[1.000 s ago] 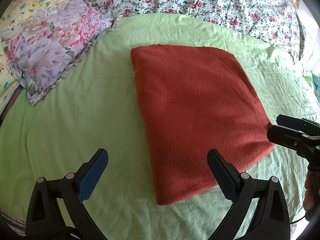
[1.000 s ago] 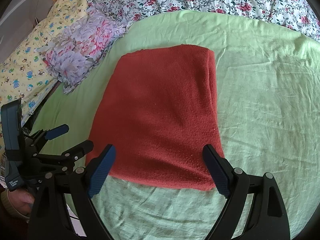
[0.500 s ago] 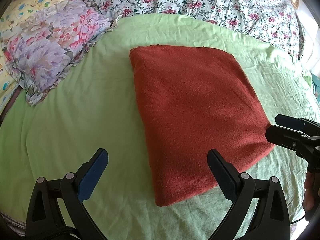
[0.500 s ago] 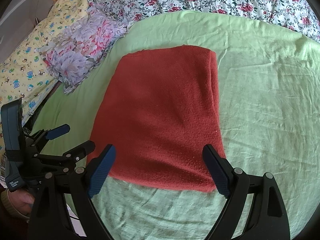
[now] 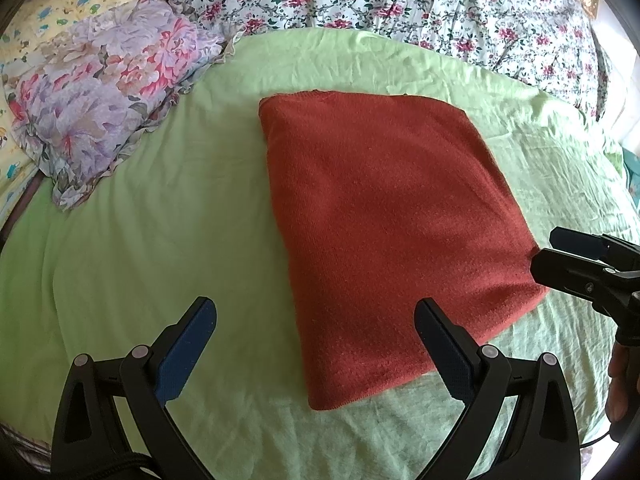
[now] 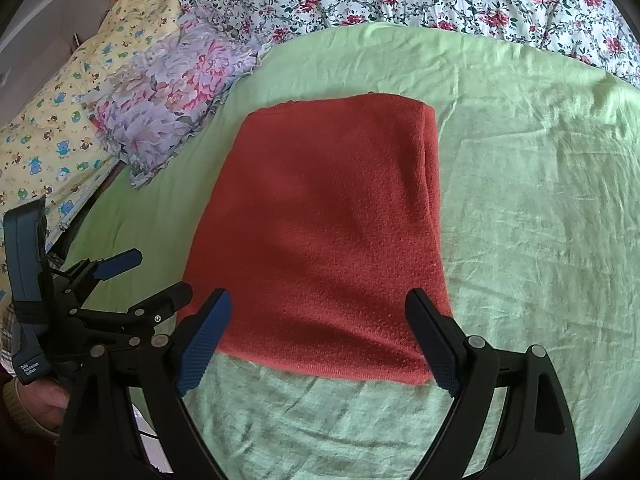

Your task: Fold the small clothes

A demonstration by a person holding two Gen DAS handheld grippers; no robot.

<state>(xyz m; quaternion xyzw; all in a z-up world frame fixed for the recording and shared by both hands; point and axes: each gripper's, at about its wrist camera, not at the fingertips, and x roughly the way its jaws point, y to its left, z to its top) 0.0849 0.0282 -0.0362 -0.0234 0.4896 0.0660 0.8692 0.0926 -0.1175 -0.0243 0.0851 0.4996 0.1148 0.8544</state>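
My left gripper [image 5: 316, 336] was spread wide and held nothing, its fingers above the near left corner of the folded red garment [image 5: 384, 220]. My right gripper [image 6: 318, 330] was likewise wide and empty, its blue pads [image 6: 204, 340] straddling the garment's near edge without touching it. The garment lay flat in a squarish fold on the green sheet [image 5: 160, 220], which was lightly creased and covered the bed. Beyond it lay a white quilt printed with red flowers [image 5: 400, 0]. A frilled lilac floral pillow [image 5: 100, 96] rested at the sheet's far left edge, well apart from the garment; beside it lay yellow cartoon-print bedding [image 6: 60, 128]. Nothing lay on the garment.
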